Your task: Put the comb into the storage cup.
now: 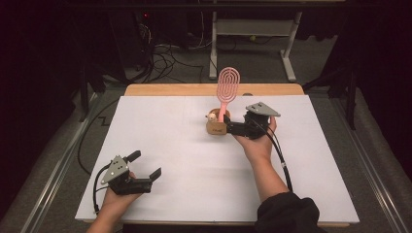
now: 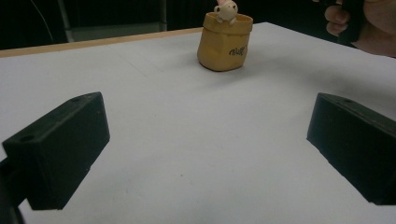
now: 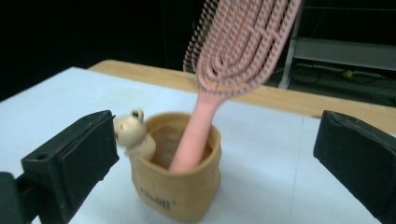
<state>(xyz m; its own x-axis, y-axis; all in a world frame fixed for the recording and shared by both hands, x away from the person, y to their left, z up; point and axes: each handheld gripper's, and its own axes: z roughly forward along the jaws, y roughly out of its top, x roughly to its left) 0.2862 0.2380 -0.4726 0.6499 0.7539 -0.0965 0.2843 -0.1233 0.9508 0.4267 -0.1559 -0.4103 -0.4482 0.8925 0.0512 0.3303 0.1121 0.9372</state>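
Note:
A small tan sack-shaped cup (image 1: 216, 127) with a little bear figure (image 3: 132, 133) on its rim stands on the white table top (image 1: 184, 160), right of centre. A pink hairbrush (image 1: 227, 86) stands handle-down in the cup (image 3: 180, 184), its head leaning up and away (image 3: 238, 44). My right gripper (image 1: 229, 125) is level with the cup from the right, open (image 3: 215, 137), jaws wide on either side without touching it. My left gripper (image 1: 145, 164) rests open near the front left. Its view (image 2: 205, 135) shows bare table between the jaws and the cup (image 2: 225, 44) farther off.
A wooden table edge (image 1: 214, 89) runs along the far side of the white top. Beyond it are a desk frame (image 1: 252, 29) and cables (image 1: 165, 58) on the floor. The right hand (image 2: 369, 23) shows at the top right of the left gripper view.

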